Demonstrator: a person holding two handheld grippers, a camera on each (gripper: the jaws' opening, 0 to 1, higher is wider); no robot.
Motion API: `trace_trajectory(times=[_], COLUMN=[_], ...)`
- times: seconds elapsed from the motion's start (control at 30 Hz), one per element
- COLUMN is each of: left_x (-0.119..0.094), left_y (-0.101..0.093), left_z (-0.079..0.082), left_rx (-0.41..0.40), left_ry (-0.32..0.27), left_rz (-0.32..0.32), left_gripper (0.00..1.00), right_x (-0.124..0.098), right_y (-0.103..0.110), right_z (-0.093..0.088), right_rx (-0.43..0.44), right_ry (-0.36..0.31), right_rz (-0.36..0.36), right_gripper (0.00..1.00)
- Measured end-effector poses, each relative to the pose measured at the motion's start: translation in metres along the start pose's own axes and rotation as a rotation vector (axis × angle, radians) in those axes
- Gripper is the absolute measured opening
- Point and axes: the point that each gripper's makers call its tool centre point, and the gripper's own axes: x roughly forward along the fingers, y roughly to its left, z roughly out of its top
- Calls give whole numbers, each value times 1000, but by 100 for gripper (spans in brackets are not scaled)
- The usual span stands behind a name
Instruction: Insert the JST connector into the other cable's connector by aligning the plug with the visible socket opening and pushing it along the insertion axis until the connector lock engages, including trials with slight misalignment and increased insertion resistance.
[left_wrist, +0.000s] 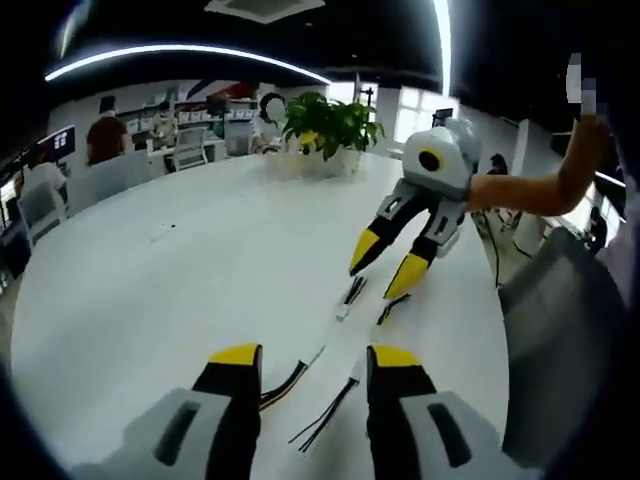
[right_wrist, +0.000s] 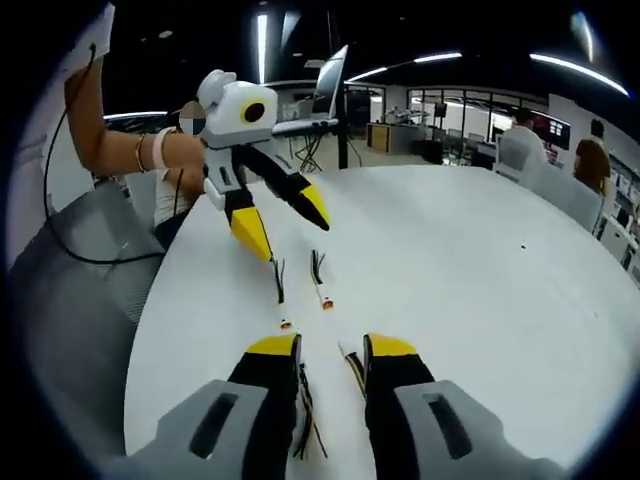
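Short cables lie on the white table (left_wrist: 180, 270) between my two grippers. Down in the left gripper view, a yellow-and-black cable (left_wrist: 287, 383) and a black cable (left_wrist: 328, 410) with a small white connector (left_wrist: 354, 379) lie between and just below the open left gripper (left_wrist: 315, 356). Farther off, two more short cables (left_wrist: 351, 293) (left_wrist: 388, 310) lie under the right gripper (left_wrist: 375, 282), which faces me with jaws apart. In the right gripper view, two cables with white connectors (right_wrist: 285, 323) (right_wrist: 326, 300) lie ahead of the open right gripper (right_wrist: 332, 348). The left gripper (right_wrist: 291, 235) hovers beyond them.
A potted plant (left_wrist: 330, 125) stands at the table's far side. A grey chair (left_wrist: 560, 330) (right_wrist: 80, 300) sits against the table edge beside the person's arm (left_wrist: 525, 190). People sit at desks in the background. The wide tabletop (right_wrist: 480, 260) is bare.
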Motion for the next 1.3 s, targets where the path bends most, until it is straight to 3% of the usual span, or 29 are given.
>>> trace_trajectory(times=[0.13,0.5,0.67,0.77,1.13,1.3], left_x=[7,21,24,27,38,40], left_y=[0,-1,-6,-6,-10,-11], left_z=[-5,-5,-11,-13,-17,-16], left_rx=[79,105,157,231,234,190], left_ry=[17,-9,1,-2,-15,-40], left_rz=[-20,-90,-131,-136,-180,-202], left_gripper=[30,23,19,19,14,11], right_x=[5,14,18,19,25,26], right_y=[-2,0,-1,-1,-3,-4], right_z=[-1,-9,-12,-14,-20,-22], right_rx=[-13,-93,-87,-89,-99,-95], right_ry=[-6,17,16,16,18,24], right_rz=[19,60,72,81,105,109], right_gripper=[20,19,18,17,14,13])
